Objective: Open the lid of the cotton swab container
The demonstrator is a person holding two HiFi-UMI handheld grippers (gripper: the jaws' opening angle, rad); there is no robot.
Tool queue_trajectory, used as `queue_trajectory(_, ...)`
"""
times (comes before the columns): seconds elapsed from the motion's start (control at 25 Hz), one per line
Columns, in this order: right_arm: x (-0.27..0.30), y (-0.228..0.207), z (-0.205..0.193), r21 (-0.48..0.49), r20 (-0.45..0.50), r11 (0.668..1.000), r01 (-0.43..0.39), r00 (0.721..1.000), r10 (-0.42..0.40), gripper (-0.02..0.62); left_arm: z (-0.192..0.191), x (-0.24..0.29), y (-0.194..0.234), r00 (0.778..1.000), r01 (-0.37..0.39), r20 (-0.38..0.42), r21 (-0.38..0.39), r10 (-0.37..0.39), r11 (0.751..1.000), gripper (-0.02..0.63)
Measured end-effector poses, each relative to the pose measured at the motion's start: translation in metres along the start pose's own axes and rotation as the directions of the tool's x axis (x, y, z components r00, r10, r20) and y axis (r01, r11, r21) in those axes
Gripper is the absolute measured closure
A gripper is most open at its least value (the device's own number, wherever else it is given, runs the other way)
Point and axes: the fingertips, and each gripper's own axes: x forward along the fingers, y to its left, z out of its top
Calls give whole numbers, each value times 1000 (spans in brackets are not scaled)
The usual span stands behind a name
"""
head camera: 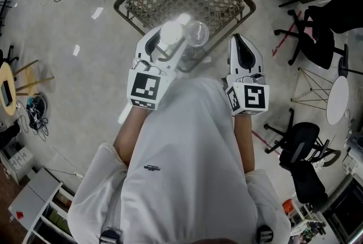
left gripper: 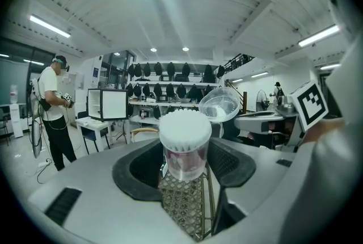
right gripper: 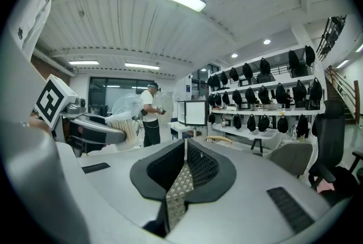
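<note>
Cotton swab container [left gripper: 182,143] at centre frame of left gripper view, upright, clamped between left gripper [left gripper: 185,162] jaws; clear lid [left gripper: 219,105] flipped open, upper right. Right gripper [right gripper: 184,151] closed, empty.

The right gripper [right gripper: 185,146] has its jaws together with nothing between them; to the left, the left gripper [right gripper: 115,134] holds the cotton swab container [right gripper: 130,127], its clear lid [right gripper: 125,105] tipped up.
</note>
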Motion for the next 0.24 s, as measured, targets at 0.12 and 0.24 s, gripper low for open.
queue_trajectory(0.12,-1,0,1,-1,0,1000,-2,1000,2,584,1,0,-1,1000,2,-1,1,-2,1000,370)
queue_trajectory(0.24,-4,-1,2,-1,0,1000,-2,1000,2,584,2,0,-4,1000,5,-1,4,-5,1000,370)
